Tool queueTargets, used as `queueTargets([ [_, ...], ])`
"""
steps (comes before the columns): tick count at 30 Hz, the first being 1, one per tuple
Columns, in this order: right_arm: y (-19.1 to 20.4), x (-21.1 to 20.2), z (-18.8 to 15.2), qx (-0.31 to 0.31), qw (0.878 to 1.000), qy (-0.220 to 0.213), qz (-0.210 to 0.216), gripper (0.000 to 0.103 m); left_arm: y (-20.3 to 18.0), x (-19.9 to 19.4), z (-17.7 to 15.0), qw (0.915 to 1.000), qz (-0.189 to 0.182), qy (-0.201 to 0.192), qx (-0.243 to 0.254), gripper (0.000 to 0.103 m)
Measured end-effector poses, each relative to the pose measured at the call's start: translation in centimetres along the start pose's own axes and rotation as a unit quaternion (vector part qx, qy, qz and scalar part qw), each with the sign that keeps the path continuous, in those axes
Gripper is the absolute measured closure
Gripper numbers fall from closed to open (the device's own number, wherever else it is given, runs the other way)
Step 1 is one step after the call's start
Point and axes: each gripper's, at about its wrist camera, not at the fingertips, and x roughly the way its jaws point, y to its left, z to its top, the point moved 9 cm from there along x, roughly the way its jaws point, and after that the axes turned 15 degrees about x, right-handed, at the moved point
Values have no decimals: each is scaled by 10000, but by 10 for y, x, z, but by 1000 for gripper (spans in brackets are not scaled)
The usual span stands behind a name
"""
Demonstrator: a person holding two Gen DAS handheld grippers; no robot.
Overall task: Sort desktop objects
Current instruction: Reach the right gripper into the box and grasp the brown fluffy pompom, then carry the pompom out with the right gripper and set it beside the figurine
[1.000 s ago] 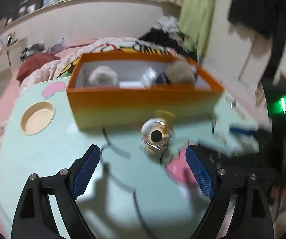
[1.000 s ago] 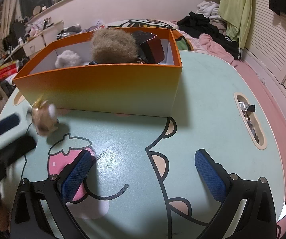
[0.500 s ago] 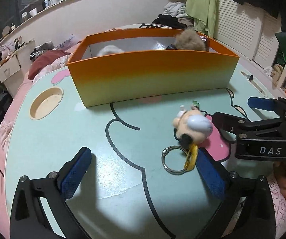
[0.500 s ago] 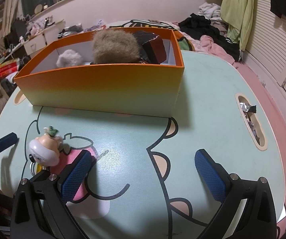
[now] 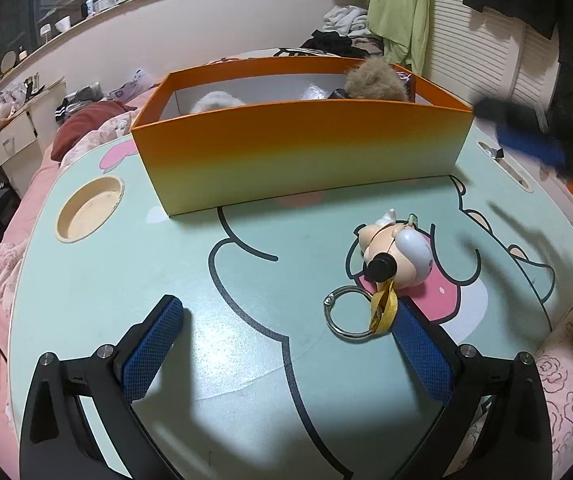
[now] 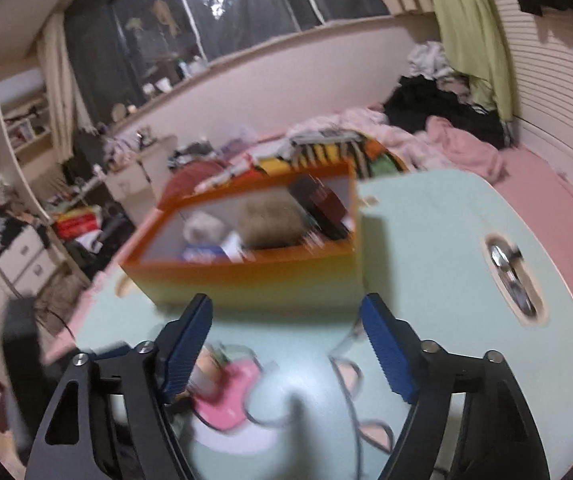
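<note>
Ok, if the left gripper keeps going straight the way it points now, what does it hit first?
Probably bare table: the open left gripper aims between the keychain figure on its right and the orange box beyond. Depth is uncertain.

Both grippers same build: left gripper [image 5: 286, 344] and right gripper [image 6: 286, 344] have matte black angular finger arms with triangular cut-outs. Blue cross-hatched pads [image 5: 148, 350] line the inner faces. Silver round screw heads [image 5: 105, 351] sit at the linkage joints.
</note>
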Motion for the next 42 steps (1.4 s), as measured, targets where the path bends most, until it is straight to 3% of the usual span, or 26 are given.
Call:
queueTargets([
  [3,32,20,27,-373,9991,34,-209,34,3,2,-2,9999,-98,-56,-26,0],
  [6,39,51,33,-422,9966,419,-568,37,3,1,-2,10000,-51,-50,-34,0],
  [8,31,76,32,-267,9935,729,-837,58,2,1,-2,10000,-33,-41,-33,0],
  [10,20,97,28,-121,9897,1084,-923,72,1,1,-3,10000,-24,-37,-38,0],
  [12,15,90,35,96,9923,1021,-689,78,1,1,-3,10000,-22,-40,-48,0],
  [14,16,68,40,292,9956,878,-173,90,1,1,-3,10000,-17,-43,-53,0],
  [16,20,33,47,330,9975,550,291,94,0,0,-4,10000,-12,-43,-52,0],
  [20,18,-13,28,9,9980,394,495,94,1,0,-4,10000,-16,-44,-50,0],
  [25,0,1,-12,-71,9966,784,231,92,0,0,-4,10000,-13,-41,-50,0],
  [27,4,7,-1,7,9971,722,231,79,0,0,-4,10000,-12,-42,-52,0],
  [29,17,7,19,-3,9984,494,267,57,0,0,-4,10000,-15,-45,-54,0],
  [31,26,20,36,-175,9981,586,-92,53,0,0,-4,10000,-11,-42,-55,0],
  [35,21,73,24,-90,9796,1864,-749,54,0,0,-4,10000,-11,-43,-58,0],
  [36,17,87,15,-10,9724,2189,-807,58,0,0,-4,10000,-10,-42,-58,0],
  [37,15,92,10,-49,9689,2315,-869,73,-1,0,-4,10000,-10,-41,-57,0],
  [39,17,88,12,-175,9731,2104,-921,75,0,-1,-4,10000,3,-41,-46,0],
  [42,26,66,17,15,9873,1565,-285,75,-1,-2,-5,10000,-5,-47,-61,0],
])
